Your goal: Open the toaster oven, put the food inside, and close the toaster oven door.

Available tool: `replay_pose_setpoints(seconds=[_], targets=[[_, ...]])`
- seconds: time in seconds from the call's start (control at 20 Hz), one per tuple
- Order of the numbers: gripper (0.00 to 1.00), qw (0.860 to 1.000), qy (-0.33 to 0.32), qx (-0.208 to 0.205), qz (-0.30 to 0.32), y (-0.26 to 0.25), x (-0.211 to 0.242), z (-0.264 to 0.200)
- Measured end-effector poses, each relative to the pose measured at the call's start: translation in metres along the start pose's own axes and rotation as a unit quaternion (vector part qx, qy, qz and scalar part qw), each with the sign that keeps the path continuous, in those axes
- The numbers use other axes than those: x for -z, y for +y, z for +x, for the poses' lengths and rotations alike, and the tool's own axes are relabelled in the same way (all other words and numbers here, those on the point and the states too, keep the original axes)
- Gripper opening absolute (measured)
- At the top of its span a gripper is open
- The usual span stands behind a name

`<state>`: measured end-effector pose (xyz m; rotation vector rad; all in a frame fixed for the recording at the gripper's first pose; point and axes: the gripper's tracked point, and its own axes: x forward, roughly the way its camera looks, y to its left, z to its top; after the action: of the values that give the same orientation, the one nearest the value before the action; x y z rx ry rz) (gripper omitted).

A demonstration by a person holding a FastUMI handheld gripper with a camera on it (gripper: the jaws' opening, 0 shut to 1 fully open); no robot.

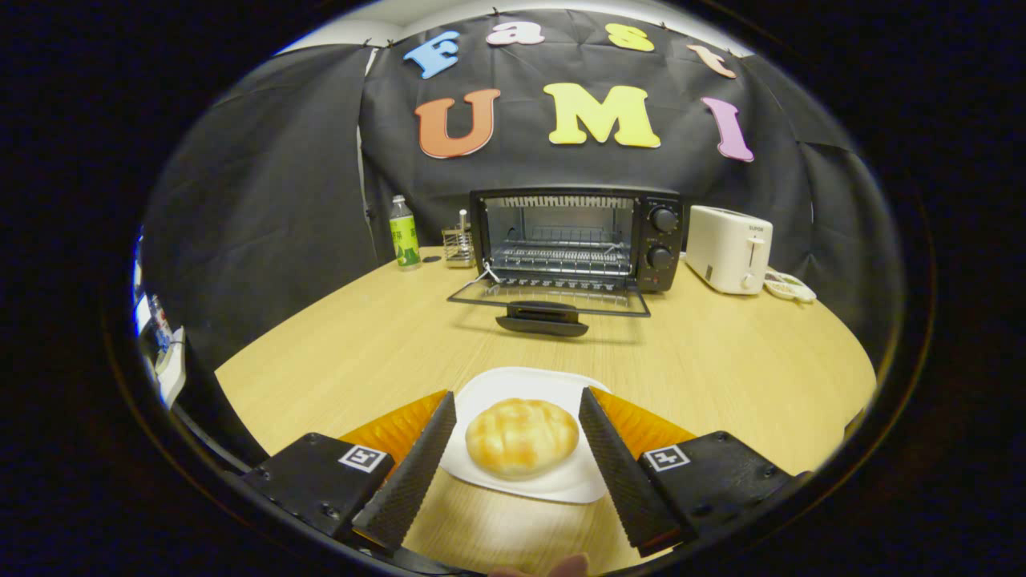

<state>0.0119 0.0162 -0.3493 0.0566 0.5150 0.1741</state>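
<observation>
Between gripper [517, 437] fingers: bun [522, 437], untouched | toaster oven [577, 240] door down

Only a small brand mark, apparently "SUPOR", on the white toaster [729, 248] is faintly readable.
</observation>
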Motion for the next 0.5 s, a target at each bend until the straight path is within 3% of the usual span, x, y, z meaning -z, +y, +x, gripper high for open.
replay_pose_setpoints(seconds=[0.5], targets=[[0.99, 0.999, 0.039, 0.0, 0.035, -0.001, 0.023, 0.01]])
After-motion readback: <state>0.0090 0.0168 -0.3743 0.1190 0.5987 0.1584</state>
